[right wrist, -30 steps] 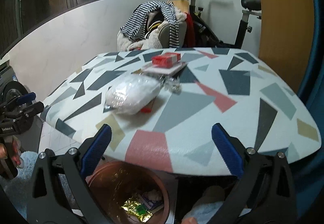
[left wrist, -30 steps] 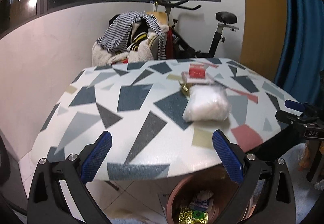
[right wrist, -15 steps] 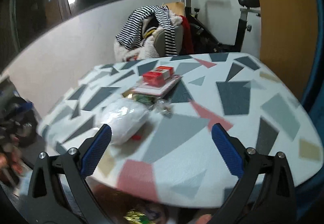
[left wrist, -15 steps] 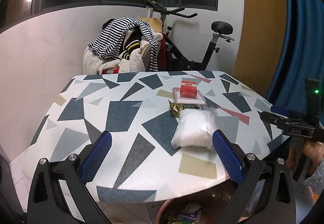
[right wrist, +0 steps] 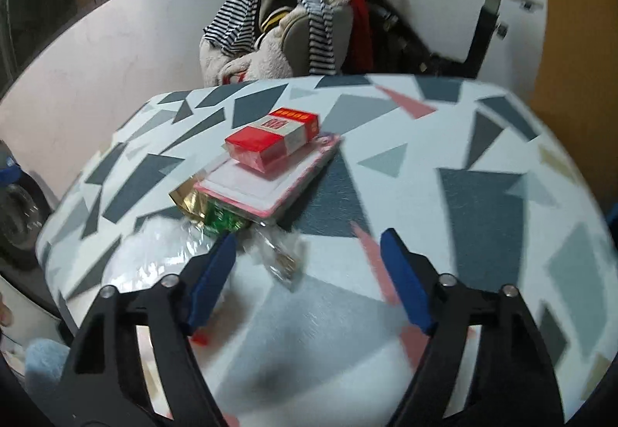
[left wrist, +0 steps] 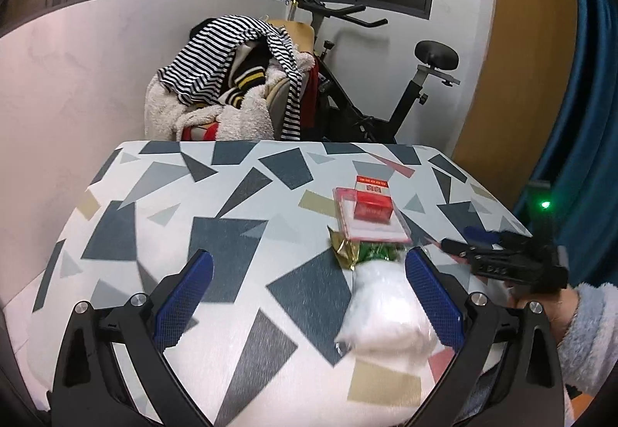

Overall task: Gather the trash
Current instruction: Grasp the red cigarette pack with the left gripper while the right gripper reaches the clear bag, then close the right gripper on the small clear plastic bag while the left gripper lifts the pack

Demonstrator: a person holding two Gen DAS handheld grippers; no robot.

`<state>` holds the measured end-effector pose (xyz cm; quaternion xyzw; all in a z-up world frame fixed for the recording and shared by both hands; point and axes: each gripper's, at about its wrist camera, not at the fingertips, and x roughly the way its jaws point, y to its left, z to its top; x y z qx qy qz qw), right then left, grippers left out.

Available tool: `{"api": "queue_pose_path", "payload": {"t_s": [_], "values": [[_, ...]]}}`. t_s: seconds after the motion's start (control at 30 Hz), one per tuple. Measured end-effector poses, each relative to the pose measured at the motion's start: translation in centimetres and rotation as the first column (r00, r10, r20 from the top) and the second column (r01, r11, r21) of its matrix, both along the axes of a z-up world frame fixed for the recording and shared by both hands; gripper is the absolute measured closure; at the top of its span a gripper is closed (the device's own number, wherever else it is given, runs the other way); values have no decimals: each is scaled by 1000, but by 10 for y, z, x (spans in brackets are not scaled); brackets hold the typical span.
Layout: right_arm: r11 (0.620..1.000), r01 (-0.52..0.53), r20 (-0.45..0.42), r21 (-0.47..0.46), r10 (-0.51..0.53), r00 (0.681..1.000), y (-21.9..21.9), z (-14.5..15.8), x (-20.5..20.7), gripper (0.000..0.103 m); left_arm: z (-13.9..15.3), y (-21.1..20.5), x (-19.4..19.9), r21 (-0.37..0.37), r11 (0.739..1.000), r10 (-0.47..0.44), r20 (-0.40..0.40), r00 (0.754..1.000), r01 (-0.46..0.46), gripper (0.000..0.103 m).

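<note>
On the patterned table (left wrist: 231,233) lies a puffy white plastic bag (left wrist: 386,311), a gold and green wrapper (left wrist: 357,253) and a red box (left wrist: 372,204) on top of a flat pink-edged pack (left wrist: 367,230). My left gripper (left wrist: 309,295) is open, and its right finger (left wrist: 432,295) is beside the bag. My right gripper (right wrist: 309,272) hovers low over the table with its jaws closing. A crumpled clear wrapper (right wrist: 282,257) lies between them, untouched by the pads. The white bag (right wrist: 154,257), red box (right wrist: 274,137) and right gripper (left wrist: 459,239) also show.
Behind the table stands a chair heaped with striped and fleecy clothes (left wrist: 231,87), with an exercise bike (left wrist: 386,79) next to it. A blue curtain (left wrist: 591,98) hangs at the right. A hand in a fluffy sleeve (left wrist: 587,330) holds the right gripper.
Both grippers have moved forward over the table toward the trash pile, and the bin below the edge has dropped out of view. The right jaws have narrowed.
</note>
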<state>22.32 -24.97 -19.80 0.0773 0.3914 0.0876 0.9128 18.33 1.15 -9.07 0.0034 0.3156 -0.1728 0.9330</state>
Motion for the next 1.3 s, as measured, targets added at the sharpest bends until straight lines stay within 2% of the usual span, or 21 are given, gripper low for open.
{"api": "queue_pose_path", "payload": {"t_s": [0.07, 0.23, 0.3, 0.33, 0.43, 0.67, 0.77, 0.9, 1.03, 1.2, 1.27, 1.3], "values": [[999, -18, -39, 32, 19, 999, 3, -10, 16, 34, -2, -7, 12, 11, 1000, -15, -5, 1000, 15, 6], [996, -83, -127, 12, 84, 988, 20, -30, 38, 43, -9, -23, 35, 20, 998, -51, -29, 998, 52, 6], [994, -111, -163, 4, 110, 980, 25, -37, 40, 57, -14, -32, 42, 20, 997, -71, -41, 997, 72, 6], [992, -121, -168, 18, 123, 978, 24, -38, 40, 67, -17, -37, 45, 24, 996, -83, -52, 995, 84, 6], [994, -108, -156, 22, 110, 982, 19, -34, 34, 75, -24, -48, 56, 21, 993, -111, -89, 990, 113, 6], [998, 29, -117, 61, -22, 993, -26, -26, 11, 77, -46, -95, 113, -14, 990, -143, -212, 967, 144, 15], [998, 54, -126, 41, -48, 991, -39, -25, 5, 77, -58, -123, 149, -61, 990, -138, -304, 942, 125, 19], [998, 40, -149, 51, -32, 988, -50, -28, -13, 77, -69, -158, 174, -100, 988, -151, -392, 908, 121, 19], [998, 5, -169, 63, 5, 986, -51, -37, -34, 78, -81, -194, 175, -49, 985, -171, -431, 886, 166, 19], [996, 1, -159, 94, 14, 987, -43, -43, -44, 78, -98, -229, 158, 103, 962, -183, -448, 875, 253, 20], [996, -6, -157, 92, 21, 987, -40, -44, -45, 78, -103, -234, 154, 138, 953, -182, -458, 870, 271, 29], [996, -9, -156, 85, 22, 988, -38, -44, -46, 78, -105, -235, 154, 141, 951, -184, -462, 868, 277, 47]]}}
